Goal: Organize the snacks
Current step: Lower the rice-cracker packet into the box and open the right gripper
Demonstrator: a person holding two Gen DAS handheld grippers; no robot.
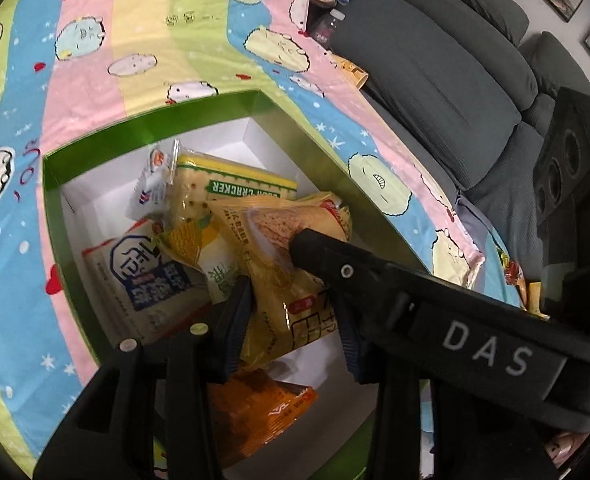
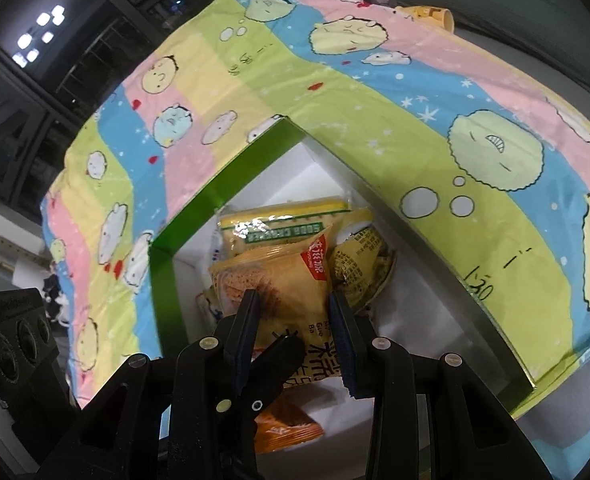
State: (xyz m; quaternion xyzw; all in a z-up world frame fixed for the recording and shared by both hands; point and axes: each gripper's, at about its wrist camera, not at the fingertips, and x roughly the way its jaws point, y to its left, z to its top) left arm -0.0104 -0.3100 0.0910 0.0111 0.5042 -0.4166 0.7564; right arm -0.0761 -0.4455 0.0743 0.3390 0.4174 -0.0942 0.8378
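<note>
several packets already lie inside the green-walled white cardboard box [image 1: 95, 136]; both grippers [image 1: 291, 320] [image 2: 295, 328] clamp the yellow plastic snack packet [image 1: 291, 292] above it.

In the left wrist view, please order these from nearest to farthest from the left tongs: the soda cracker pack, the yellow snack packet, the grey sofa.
1. Yellow snack packet: between the fingers of the left tongs, inside the green box.
2. Soda cracker pack: deeper in the box, toward its far corner.
3. Grey sofa: outside the box, upper right.

Right gripper [image 2: 295, 320] astride yellow snack packet [image 2: 279, 276] (inside green box [image 2: 199, 208]), cartoon blanket [image 2: 375, 92]
</note>
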